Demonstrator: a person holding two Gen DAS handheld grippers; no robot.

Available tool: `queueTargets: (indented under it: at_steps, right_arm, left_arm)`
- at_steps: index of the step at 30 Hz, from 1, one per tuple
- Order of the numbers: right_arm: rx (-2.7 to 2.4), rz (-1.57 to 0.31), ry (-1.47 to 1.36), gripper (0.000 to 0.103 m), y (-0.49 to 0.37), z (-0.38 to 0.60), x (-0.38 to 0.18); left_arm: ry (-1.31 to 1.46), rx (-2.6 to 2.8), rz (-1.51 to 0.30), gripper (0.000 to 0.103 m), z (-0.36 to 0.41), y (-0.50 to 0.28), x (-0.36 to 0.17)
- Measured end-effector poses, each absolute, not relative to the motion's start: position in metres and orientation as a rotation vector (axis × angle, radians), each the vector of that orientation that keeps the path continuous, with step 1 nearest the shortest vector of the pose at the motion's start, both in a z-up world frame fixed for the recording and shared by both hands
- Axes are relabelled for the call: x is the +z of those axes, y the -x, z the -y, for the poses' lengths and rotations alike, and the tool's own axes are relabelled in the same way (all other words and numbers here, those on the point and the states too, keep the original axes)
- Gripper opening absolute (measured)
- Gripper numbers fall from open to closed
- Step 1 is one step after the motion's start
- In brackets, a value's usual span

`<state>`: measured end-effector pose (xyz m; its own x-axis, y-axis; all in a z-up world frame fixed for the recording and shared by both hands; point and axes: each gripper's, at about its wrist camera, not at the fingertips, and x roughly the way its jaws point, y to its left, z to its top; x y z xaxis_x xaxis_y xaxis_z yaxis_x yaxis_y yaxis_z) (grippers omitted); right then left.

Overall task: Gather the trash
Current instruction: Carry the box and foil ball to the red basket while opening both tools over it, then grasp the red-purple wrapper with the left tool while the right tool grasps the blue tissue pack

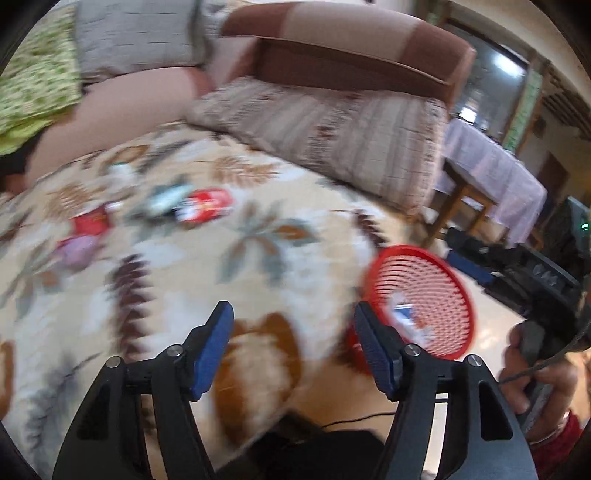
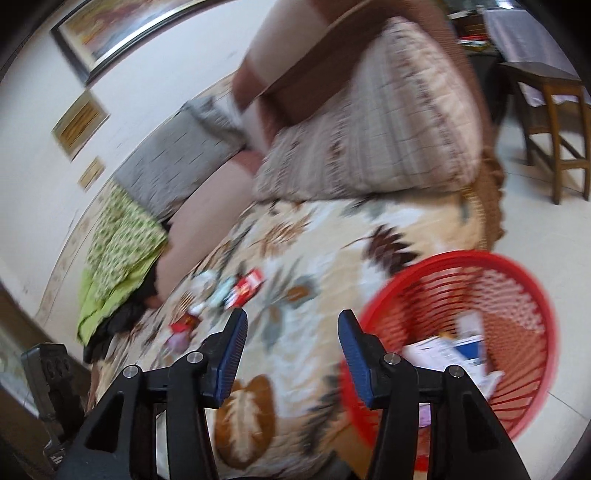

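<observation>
— What's ahead of me besides the mess?
— My leaf-patterned bedspread [image 1: 258,236] fills the middle; a striped cushion [image 1: 325,129] lies at one o'clock against the brown sofa back [image 1: 351,40].
— And to the sides?
— A green floral cloth [image 2: 118,243] at nine o'clock, a wooden stool [image 2: 554,122] at two, framed pictures [image 2: 122,26] at eleven.

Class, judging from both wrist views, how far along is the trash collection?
Partly done: the red basket already holds papers. Nothing is in hand; left gripper and right gripper are open. Left: wrappers scattered on the leaf-patterned bedspread.
</observation>
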<state>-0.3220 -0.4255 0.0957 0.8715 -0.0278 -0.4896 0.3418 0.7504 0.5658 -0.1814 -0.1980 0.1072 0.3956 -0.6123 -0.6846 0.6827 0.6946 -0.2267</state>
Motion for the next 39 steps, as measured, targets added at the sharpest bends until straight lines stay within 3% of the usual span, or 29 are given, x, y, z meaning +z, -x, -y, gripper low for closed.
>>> queueTargets:
  at_steps: [11, 23, 25, 28, 30, 39]
  right_arm:
    - [-0.103, -0.562, -0.592, 0.058, 0.272, 0.366, 0.098]
    - [-0.122, -0.646, -0.586, 0.058, 0.239, 0.376, 0.075]
    - [-0.114, -0.652, -0.578, 0.058, 0.230, 0.374, 0.076]
    - [-0.088, -0.657, -0.573, 0.058, 0.213, 0.368, 0.079]
    - [-0.068, -0.671, -0.569, 0.058, 0.196, 0.364, 0.080]
    - [0.027, -0.709, -0.726, 0.058, 0.077, 0.332, 0.064]
  left_arm:
    - [-0.032, -0.479, -0.801, 0.079, 0.075, 0.052, 0.099]
    - [-0.208, -0.398, -0.918, 0.079, 0.127, -0.042, 0.030]
    - [-0.207, -0.364, -0.911, 0.062, 0.127, -0.047, 0.021]
    - [-0.111, -0.349, -0.902, 0.052, 0.115, -0.048, 0.021]
    - [-0.065, -0.336, -0.898, 0.039, 0.107, -0.043, 0.026]
    - [0.073, -0.295, -0.859, 0.039, 0.080, 0.009, 0.049]
